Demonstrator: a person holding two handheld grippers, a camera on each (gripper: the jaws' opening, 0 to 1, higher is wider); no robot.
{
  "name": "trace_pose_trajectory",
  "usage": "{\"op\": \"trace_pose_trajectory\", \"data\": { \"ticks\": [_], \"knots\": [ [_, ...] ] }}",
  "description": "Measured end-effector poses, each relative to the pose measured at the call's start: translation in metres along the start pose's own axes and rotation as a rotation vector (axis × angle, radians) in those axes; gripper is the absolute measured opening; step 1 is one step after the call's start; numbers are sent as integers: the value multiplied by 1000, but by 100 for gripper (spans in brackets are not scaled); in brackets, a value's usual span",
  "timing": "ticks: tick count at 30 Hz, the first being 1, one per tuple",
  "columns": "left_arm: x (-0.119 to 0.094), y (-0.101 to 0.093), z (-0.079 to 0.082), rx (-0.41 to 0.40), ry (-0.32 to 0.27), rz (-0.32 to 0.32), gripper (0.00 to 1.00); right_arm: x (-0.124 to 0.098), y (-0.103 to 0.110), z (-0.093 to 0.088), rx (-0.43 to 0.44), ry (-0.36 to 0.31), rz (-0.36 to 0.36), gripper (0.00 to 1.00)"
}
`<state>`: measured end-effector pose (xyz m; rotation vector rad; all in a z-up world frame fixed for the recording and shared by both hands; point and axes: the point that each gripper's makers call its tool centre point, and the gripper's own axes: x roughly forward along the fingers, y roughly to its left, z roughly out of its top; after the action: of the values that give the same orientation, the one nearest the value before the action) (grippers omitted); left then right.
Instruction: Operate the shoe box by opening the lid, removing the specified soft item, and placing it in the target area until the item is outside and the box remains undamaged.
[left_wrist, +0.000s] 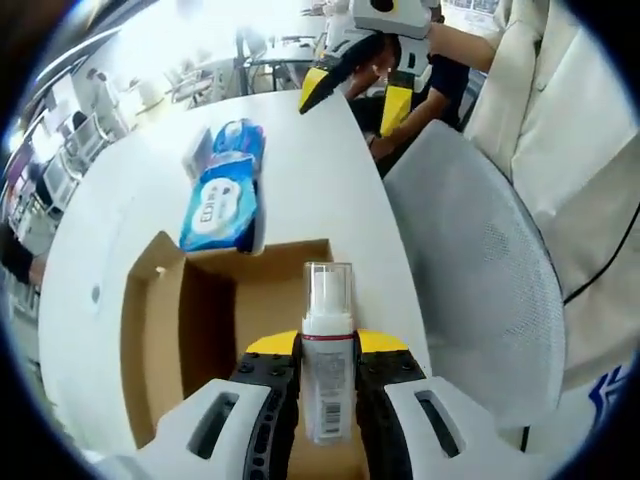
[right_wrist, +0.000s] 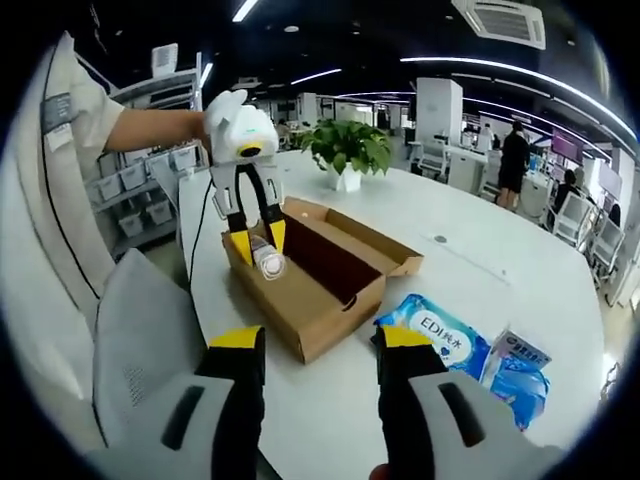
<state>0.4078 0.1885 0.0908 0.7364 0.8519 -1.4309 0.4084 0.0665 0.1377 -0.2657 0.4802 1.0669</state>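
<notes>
Our left claw (left_wrist: 328, 400) is closed on a clear foam pump bottle (left_wrist: 327, 350), held upright just above the open cardboard shoe box (left_wrist: 160, 330). We should lift it straight up clear of the box walls, then carry it beyond, beside the blue wet-wipes pack (left_wrist: 225, 190) on the bench (left_wrist: 310, 170). Our right claw (right_wrist: 312, 345) hangs open and empty, box (right_wrist: 330, 290) ahead.

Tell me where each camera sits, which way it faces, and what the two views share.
Left gripper view: rides the left gripper, looking down into the open cardboard box; its jaws clamp a pump bottle; a sleeve is at upper right.
Right gripper view: rides the right gripper, facing across the white table toward the box; jaws apart; the person's arm is at left.
Shared: the box, the bottle, the blue wipes pack, and each other's gripper.
</notes>
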Motion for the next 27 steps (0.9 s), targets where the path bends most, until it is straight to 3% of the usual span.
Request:
{"op": "trace_pose_trajectory", "data": {
  "ticks": [15, 27],
  "knots": [
    [3, -11, 25, 42, -46, -52, 18, 26, 32, 15, -91, -4, 125, 33],
    [7, -24, 49, 73, -104, -111, 18, 35, 48, 23, -143, -25, 166, 24]
  ]
}}
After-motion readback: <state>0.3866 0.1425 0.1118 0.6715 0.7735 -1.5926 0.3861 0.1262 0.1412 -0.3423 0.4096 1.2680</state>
